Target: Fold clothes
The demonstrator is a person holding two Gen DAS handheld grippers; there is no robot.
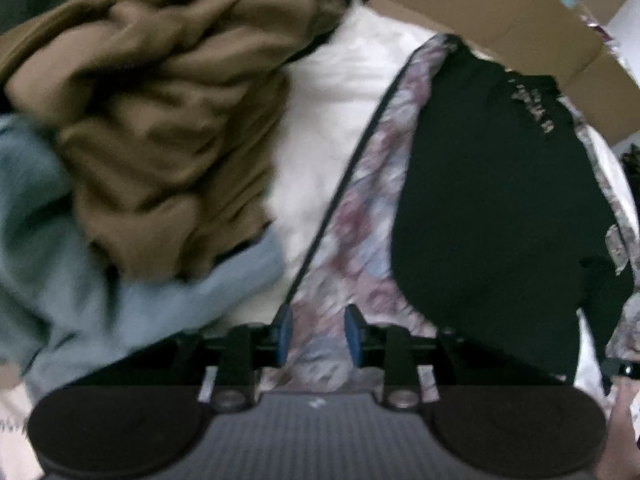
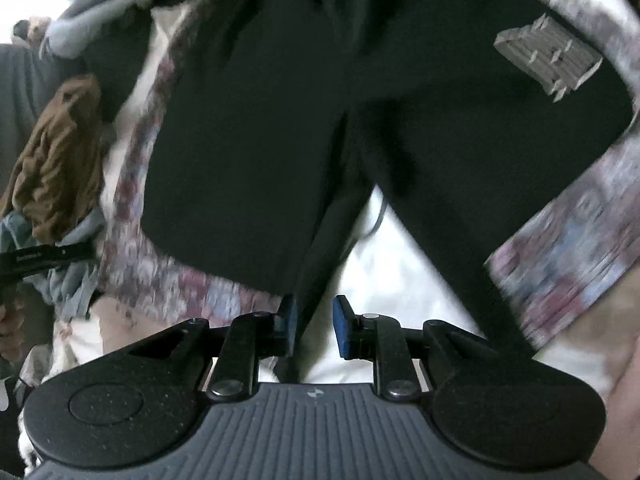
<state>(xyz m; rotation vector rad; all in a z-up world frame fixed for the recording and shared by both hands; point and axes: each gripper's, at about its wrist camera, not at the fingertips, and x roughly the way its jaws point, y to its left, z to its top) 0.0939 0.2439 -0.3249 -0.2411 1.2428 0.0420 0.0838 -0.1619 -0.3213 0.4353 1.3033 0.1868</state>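
Note:
A black pair of shorts [image 2: 256, 128] lies spread on a floral quilt [image 2: 168, 280]; it shows in the left wrist view [image 1: 488, 200] at the right. A grey patch [image 2: 548, 60] sits on one leg. My right gripper [image 2: 314, 324] is open just before the hem, with a dark drawstring or fabric strip [image 2: 316, 280] running between its fingers. My left gripper [image 1: 318, 332] is open over the quilt [image 1: 360, 240], left of the shorts, beside a thin black cord [image 1: 352, 168]. Neither holds cloth.
A pile of clothes lies at the left: a brown garment [image 1: 160, 120], a light blue one [image 1: 100, 280] and white cloth [image 1: 332, 120]. Cardboard boxes [image 1: 500, 12] stand behind. The pile shows in the right wrist view [image 2: 60, 152] at far left.

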